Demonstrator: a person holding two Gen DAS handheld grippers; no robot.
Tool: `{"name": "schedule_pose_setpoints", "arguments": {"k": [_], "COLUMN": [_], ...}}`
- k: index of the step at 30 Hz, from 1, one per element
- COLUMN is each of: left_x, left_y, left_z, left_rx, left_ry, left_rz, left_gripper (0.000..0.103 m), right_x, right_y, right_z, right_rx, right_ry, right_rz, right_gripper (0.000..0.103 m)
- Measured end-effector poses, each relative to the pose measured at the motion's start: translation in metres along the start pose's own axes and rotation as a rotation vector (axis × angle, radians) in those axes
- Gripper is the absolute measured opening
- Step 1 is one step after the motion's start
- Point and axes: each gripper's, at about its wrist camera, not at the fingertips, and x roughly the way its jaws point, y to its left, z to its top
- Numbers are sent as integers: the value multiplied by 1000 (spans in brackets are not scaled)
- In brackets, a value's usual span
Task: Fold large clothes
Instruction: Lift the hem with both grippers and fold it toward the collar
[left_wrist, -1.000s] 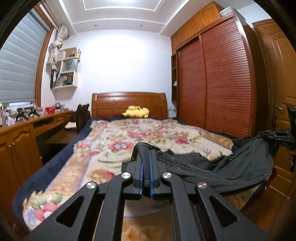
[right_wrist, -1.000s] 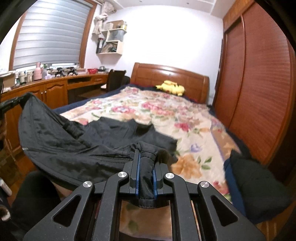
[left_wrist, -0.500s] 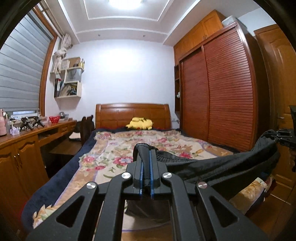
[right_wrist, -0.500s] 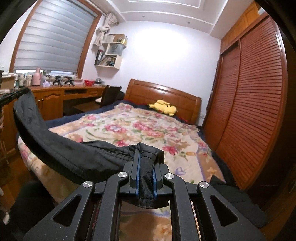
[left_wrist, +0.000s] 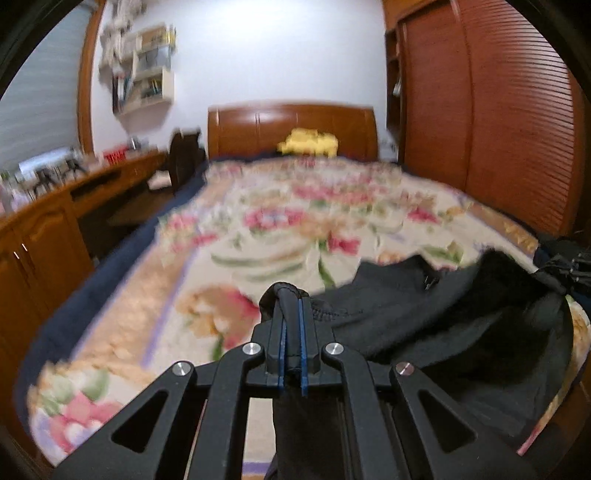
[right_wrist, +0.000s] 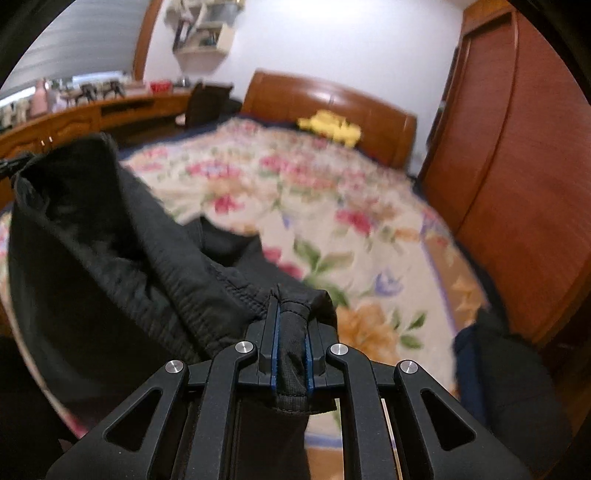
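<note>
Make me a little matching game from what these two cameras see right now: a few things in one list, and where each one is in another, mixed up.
Things:
1. black garment
2. yellow plush toy
3. wall shelf
4. louvred wardrobe

Places:
A. along the right side of the bed
B. pinched at each end by the left hand-held gripper and the right hand-held gripper
C. high on the white wall, left of the headboard
D. by the headboard, at the far end of the floral bedspread

Pairs: 1-B, 2-D, 3-C, 4-A
</note>
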Motion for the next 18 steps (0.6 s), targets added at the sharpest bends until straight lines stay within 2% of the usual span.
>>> {"name": "schedule_pose_setpoints", "arguments": {"k": [3,7,11,18], "left_x": [36,71,96,135], "left_y": [-5,-7,-10,-12], "left_z": [-8,-5,11,47], "left_rx": [-6,-1,20,45], "left_ry": [54,89,88,76], "left_rz": [9,13,26,61], "left_gripper": [3,3,3,4], "right_x": [44,76,96,137], "right_y": [2,-5,-21,-44], "right_z": [-14,-20,-5,33], "right_rx": [-8,-2,34,59], "right_ry": [58,87,76,66], "right_rz": [13,31,54,43], "right_gripper": [8,8,8,9]}}
